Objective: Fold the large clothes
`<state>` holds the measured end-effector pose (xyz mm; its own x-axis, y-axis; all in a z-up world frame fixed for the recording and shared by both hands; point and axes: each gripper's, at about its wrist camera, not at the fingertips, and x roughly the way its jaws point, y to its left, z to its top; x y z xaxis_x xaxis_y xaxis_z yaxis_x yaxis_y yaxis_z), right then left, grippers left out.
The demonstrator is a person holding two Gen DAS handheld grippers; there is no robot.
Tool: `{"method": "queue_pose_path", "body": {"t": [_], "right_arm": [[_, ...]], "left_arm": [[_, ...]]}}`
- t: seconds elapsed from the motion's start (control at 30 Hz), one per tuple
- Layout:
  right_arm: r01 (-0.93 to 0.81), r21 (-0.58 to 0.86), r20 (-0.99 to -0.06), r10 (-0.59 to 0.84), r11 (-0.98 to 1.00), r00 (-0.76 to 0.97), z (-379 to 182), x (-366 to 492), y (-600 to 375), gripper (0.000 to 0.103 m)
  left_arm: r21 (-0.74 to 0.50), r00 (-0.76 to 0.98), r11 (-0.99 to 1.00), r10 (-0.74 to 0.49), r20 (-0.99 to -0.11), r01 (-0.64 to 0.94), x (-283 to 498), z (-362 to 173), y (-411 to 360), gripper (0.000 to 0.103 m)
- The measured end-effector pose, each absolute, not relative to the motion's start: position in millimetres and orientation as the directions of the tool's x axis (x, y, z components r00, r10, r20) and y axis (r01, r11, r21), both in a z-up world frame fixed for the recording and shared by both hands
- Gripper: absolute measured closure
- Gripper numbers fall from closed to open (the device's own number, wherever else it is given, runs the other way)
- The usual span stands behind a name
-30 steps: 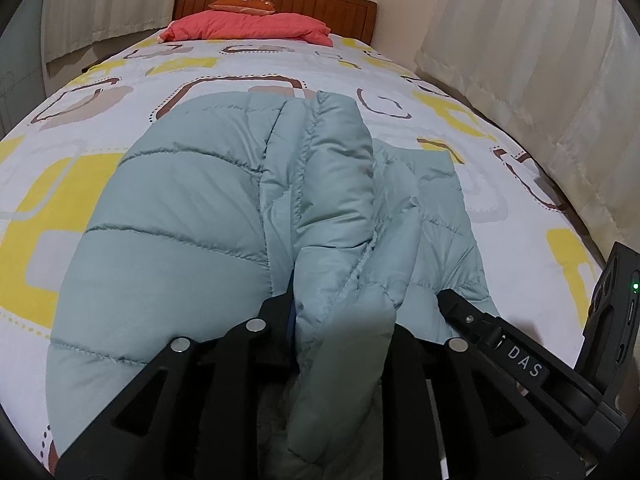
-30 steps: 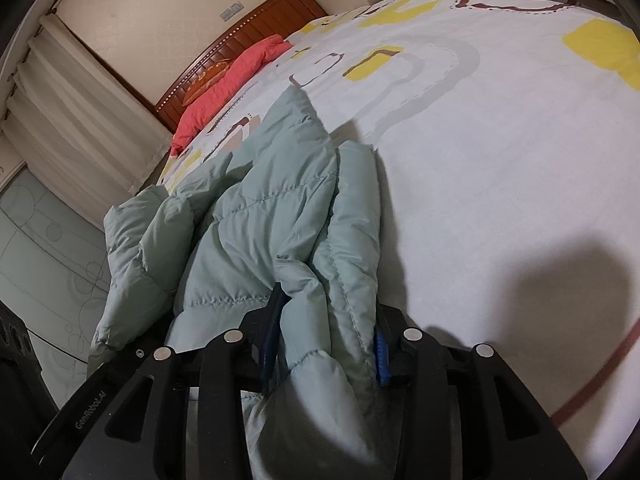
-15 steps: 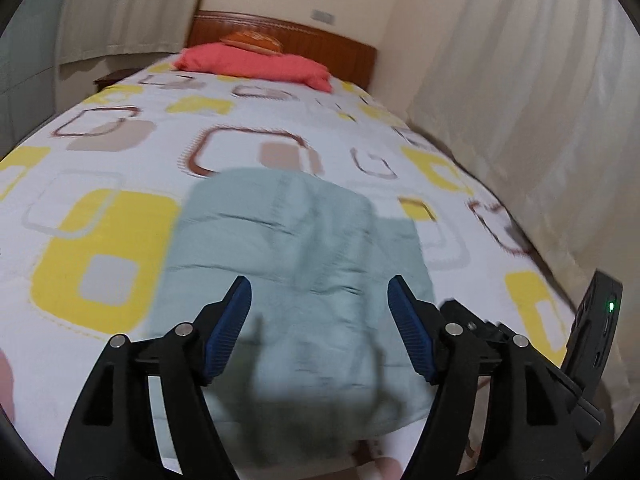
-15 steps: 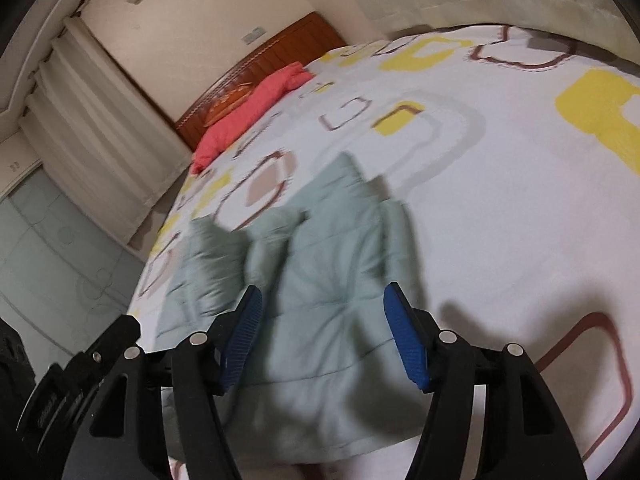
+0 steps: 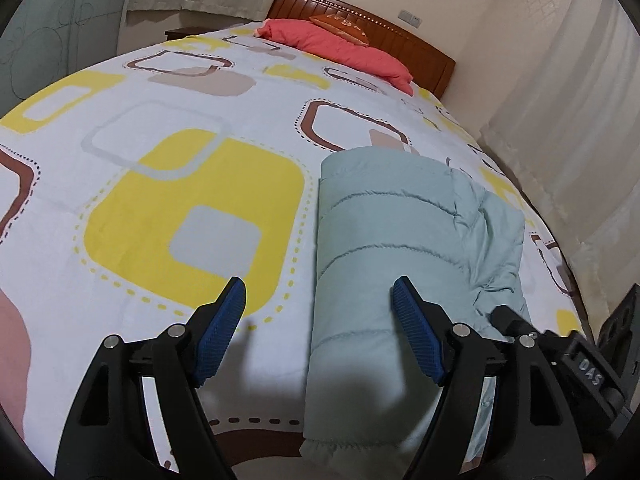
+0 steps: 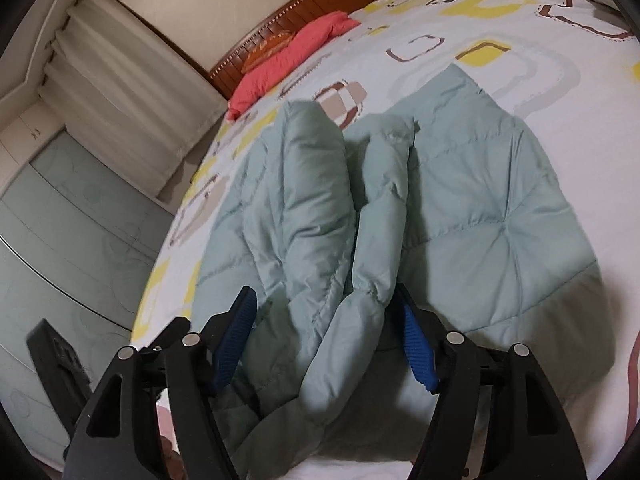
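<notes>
A pale green quilted down jacket (image 5: 384, 240) lies folded into a long strip on the bed. In the right wrist view the jacket (image 6: 460, 208) spreads wider, with two sleeves lying along its middle. My left gripper (image 5: 320, 300) is open and empty, its right finger over the jacket's left edge and its left finger over bare sheet. My right gripper (image 6: 328, 320) is open, with a sleeve cuff (image 6: 360, 308) lying loose between its blue pads (image 6: 416, 344).
The bed sheet (image 5: 192, 200) is white with yellow and brown squares. A red pillow (image 5: 340, 44) lies at the wooden headboard (image 5: 400, 36). Curtains (image 5: 560, 120) hang right of the bed. Pale cabinet doors (image 6: 60, 240) stand on the far side.
Both grippers were shut on the jacket one second ago. They have let go, opened and drawn back. The jacket has dropped flat onto the bed.
</notes>
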<state>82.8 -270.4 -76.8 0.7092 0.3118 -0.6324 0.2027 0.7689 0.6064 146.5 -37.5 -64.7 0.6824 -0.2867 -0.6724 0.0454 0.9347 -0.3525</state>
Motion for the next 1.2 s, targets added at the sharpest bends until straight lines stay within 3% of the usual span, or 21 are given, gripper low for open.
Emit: {"method": "queue_pose_path", "body": {"t": [0.07, 0.13, 0.43, 0.77, 0.83, 0.93, 1.03, 1.1, 1.2], "right_arm": [[0.199, 0.601, -0.639, 0.315, 0.774, 0.702, -77.0, 85.1, -270.7, 0.087], [0.185, 0.602, -0.630, 0.320, 0.776, 0.708, -71.7, 82.5, -273.9, 0.093], [0.271, 0.548, -0.621, 0.167, 0.792, 0.766, -56.9, 54.9, -344.1, 0.095], [0.334, 0.630, -0.644, 0.230, 0.701, 0.730, -110.6, 59.5, -387.7, 0.095], [0.331, 0.636, -0.643, 0.242, 0.697, 0.726, -110.4, 60.2, -388.0, 0.095], [0.329, 0.644, -0.637, 0.247, 0.690, 0.730, -101.6, 51.7, -391.3, 0.090], [0.316, 0.654, -0.619, 0.246, 0.688, 0.745, -90.1, 35.0, -392.9, 0.075], [0.309, 0.668, -0.599, 0.243, 0.677, 0.763, -82.1, 24.1, -390.8, 0.041], [0.291, 0.663, -0.578, 0.224, 0.689, 0.785, -70.2, 7.0, -384.0, 0.039]], "left_arm": [[-0.364, 0.680, 0.930, -0.300, -0.669, 0.052, 147.4, -64.4, -38.4, 0.027], [-0.383, 0.677, 0.922, -0.318, -0.663, 0.059, 148.4, -62.1, -40.4, 0.027], [-0.429, 0.654, 0.894, -0.402, -0.640, 0.129, 146.2, -57.9, -68.3, 0.026], [-0.306, 0.589, 0.943, -0.324, -0.740, 0.135, 161.1, -96.5, -114.0, 0.026], [-0.303, 0.593, 0.943, -0.325, -0.737, 0.141, 160.1, -93.1, -113.1, 0.032], [-0.375, 0.590, 0.917, -0.378, -0.713, 0.133, 153.2, -83.7, -100.1, 0.032], [-0.469, 0.594, 0.874, -0.445, -0.671, 0.125, 144.3, -77.3, -87.2, 0.032], [-0.506, 0.593, 0.854, -0.472, -0.652, 0.123, 138.5, -74.4, -85.2, 0.031], [-0.532, 0.588, 0.836, -0.500, -0.636, 0.135, 133.4, -74.0, -88.5, 0.024]]}}
